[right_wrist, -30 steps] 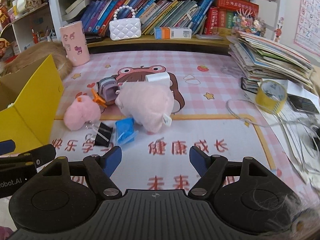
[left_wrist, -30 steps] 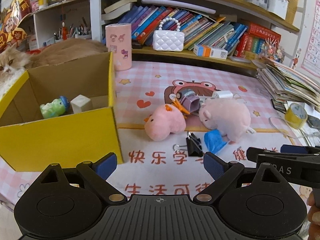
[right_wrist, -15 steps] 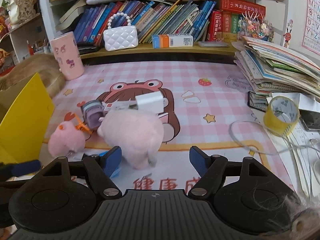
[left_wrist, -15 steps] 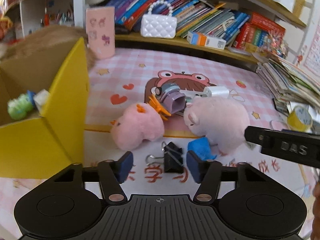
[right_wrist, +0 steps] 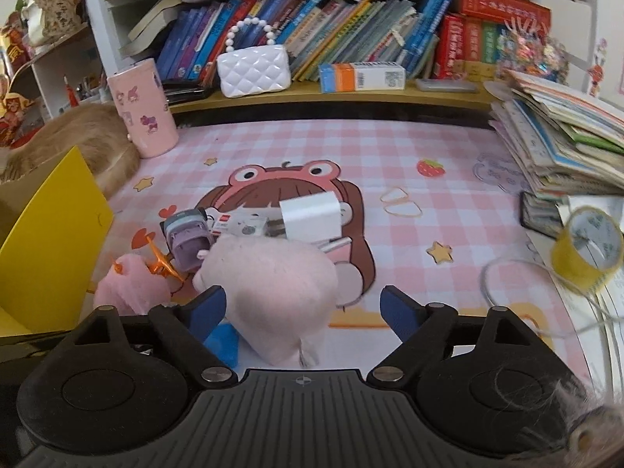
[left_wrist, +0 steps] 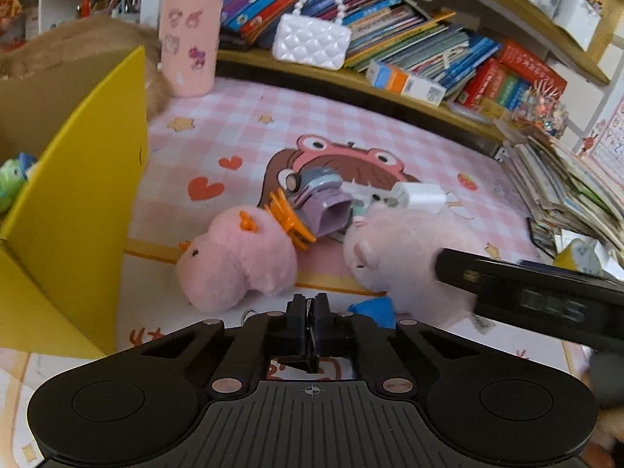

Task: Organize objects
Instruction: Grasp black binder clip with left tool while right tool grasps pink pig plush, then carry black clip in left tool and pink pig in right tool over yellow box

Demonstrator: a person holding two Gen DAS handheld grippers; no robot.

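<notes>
My left gripper (left_wrist: 310, 319) is shut on a black binder clip (left_wrist: 308, 345), a thin dark piece pinched between its pads; the clip's wire loop (left_wrist: 245, 314) shows at the left. Just beyond lie a small pink plush (left_wrist: 238, 261), an orange hair claw (left_wrist: 290, 218), a purple toy (left_wrist: 323, 202) and a white charger (left_wrist: 419, 197). My right gripper (right_wrist: 304, 312) is open, its jaws widening, and they straddle the rear of a large pink plush (right_wrist: 273, 288) without pressing it. A blue clip (right_wrist: 222, 341) lies under its left finger (right_wrist: 206, 308). The yellow box (left_wrist: 78, 202) stands at the left.
A green toy (left_wrist: 11, 183) lies inside the box. A pink cup (right_wrist: 142, 109) and a furry cat (right_wrist: 78, 136) are behind the box. The shelf holds books and a white purse (right_wrist: 253, 70). At the right are a paper stack (right_wrist: 565, 136), a yellow tape roll (right_wrist: 589, 249) and a cable.
My left gripper moved forward and down over the binder clip and closed on it. My right gripper advanced to the large pink plush and its jaws spread wider.
</notes>
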